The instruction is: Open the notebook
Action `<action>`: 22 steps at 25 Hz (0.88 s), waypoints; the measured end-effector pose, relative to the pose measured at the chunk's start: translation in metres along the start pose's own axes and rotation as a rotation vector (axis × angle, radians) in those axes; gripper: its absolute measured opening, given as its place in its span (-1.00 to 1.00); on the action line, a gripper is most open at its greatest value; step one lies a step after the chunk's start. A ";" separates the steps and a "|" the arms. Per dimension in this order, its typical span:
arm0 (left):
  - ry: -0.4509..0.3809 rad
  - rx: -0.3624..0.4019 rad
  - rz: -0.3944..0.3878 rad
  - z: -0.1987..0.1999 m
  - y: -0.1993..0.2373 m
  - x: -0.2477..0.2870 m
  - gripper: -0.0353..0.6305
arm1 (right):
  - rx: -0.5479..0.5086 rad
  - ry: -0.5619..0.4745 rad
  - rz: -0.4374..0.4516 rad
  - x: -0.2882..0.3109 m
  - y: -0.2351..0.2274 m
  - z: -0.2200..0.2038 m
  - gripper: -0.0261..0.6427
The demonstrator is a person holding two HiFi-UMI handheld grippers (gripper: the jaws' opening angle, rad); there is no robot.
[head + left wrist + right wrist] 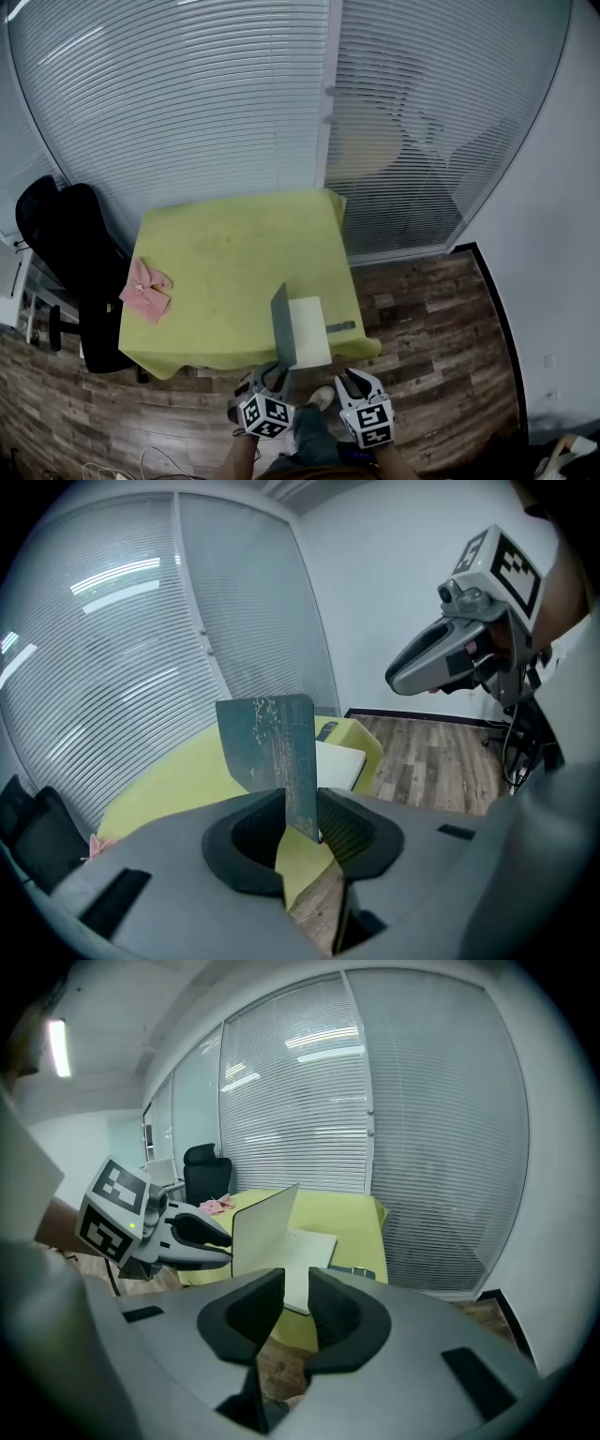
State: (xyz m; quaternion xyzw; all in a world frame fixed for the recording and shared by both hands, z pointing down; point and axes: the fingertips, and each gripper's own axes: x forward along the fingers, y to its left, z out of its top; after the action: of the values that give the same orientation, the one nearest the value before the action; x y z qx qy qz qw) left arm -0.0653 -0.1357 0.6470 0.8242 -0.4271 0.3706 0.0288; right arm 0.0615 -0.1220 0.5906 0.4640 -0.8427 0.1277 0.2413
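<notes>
Head view is looking down at a yellow-green tabletop [234,253]. The notebook [309,337] is lying close to the near edge of the tabletop, a bit to the right. Its white page is facing up. Its grey cover [282,328] is standing straight up along the left side of the page, so the notebook is sitting half open.

The left tongs [270,375] are reaching up to the near bottom corner of the cover. Left gripper view is showing the cover standing between the two jaws, and the jaws are pinching its bottom edge.

The right tongs [357,378] are hanging just off the near edge of the tabletop, beside the left tongs. Right gripper view is showing its jaws standing apart with nothing between them. The white page is lying a little way past them.

A small dark thing [340,326] is lying on the tabletop just beside the right side of the notebook, and I cannot tell what it is. A pink cloth [145,290] is sitting at the left edge of the tabletop, well apart from the notebook. A black chair [70,253] is standing to the left of the tabletop. A wooden floor [422,319] is showing around the tabletop, and white blinds [187,94] are hanging behind it.
</notes>
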 end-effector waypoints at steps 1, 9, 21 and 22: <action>-0.002 -0.006 0.002 0.000 0.001 -0.001 -0.52 | 0.002 -0.002 0.002 0.001 0.000 0.001 -0.65; -0.016 -0.031 0.016 -0.003 0.003 -0.005 -0.54 | 0.002 -0.002 0.008 0.003 0.003 0.001 -0.65; -0.008 -0.073 0.053 -0.017 0.014 -0.014 -0.64 | 0.005 0.006 0.018 0.008 0.008 0.001 -0.66; -0.007 -0.081 0.056 -0.019 0.016 -0.015 -0.66 | 0.004 0.006 0.019 0.008 0.008 0.002 -0.67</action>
State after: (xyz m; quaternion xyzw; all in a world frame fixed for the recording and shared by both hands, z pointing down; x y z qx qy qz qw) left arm -0.0928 -0.1286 0.6468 0.8113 -0.4649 0.3509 0.0501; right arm 0.0503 -0.1246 0.5934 0.4560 -0.8462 0.1330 0.2417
